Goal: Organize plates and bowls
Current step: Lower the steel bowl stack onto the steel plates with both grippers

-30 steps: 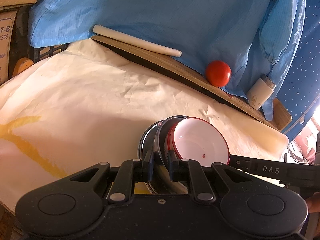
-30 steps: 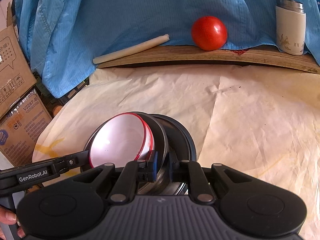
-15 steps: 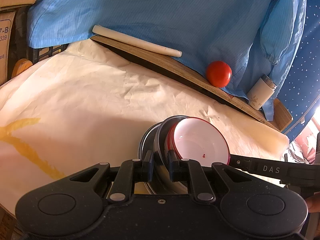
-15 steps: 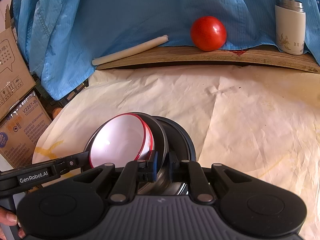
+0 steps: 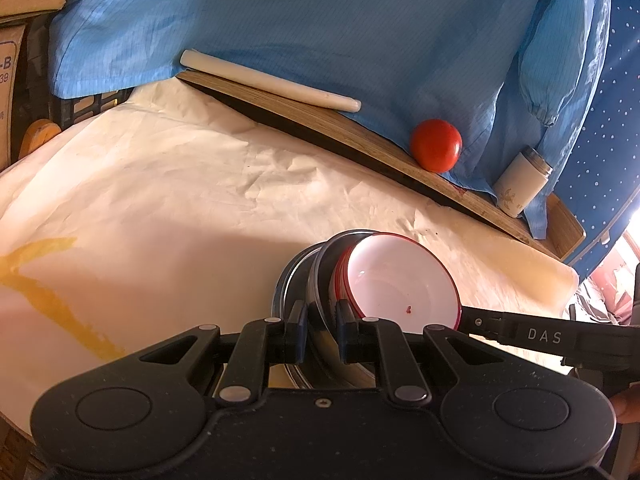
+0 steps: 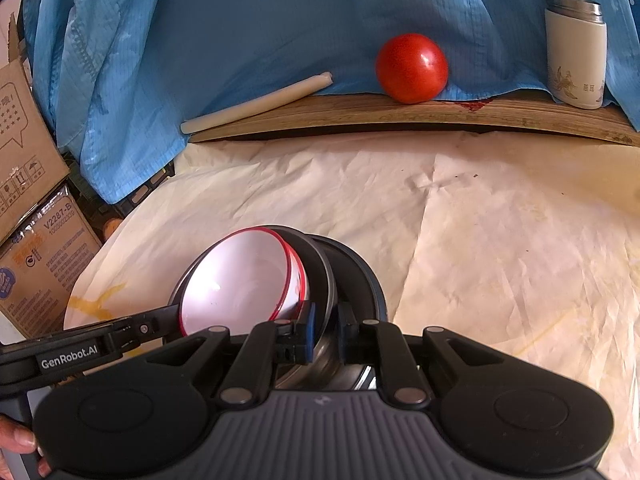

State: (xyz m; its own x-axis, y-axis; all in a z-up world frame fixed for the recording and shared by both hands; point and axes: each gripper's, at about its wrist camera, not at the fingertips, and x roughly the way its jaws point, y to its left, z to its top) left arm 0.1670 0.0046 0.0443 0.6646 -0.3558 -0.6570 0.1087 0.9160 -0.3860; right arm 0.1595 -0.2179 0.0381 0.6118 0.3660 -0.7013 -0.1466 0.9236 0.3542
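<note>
- Left gripper (image 5: 320, 330): your jaws are clamped on the rim of the steel bowl (image 5: 318, 280), one pad inside the wall, one outside. In the right wrist view this tool reaches in from the left, its finger tips hidden behind the white bowl.
- Right gripper (image 6: 325, 330): likewise pinched tight on the steel rim, at the opposite side of the stack. Both tools carry the load between them.
- Stack, item one: white bowl with red rim (image 5: 402, 280), nested inside the steel bowl, tilted towards the right in the left wrist view. No jaw grips it (it sits loose).
- Stack, item two: a dark plate or pan (image 6: 360, 276) sits under the steel bowl; whether it is lifted with it or lies on the paper cannot be told.
- Risk one: the white bowl could slide out if you tip the stack further, since only gravity keeps it seated.
- Risk two: thin steel between narrow pads can pivot; uneven motion of your two hands would twist the rim loose.
- Risk three: the lower dish may drop away if it is merely wedged.
- Surroundings: cream paper (image 6: 500, 240) covers the table beyond the stack; on the far wooden board (image 6: 400, 114) lie a white roll (image 6: 256, 104), a tomato (image 6: 412, 68) and a flask (image 6: 576, 56), all well apart from the stack.
</note>
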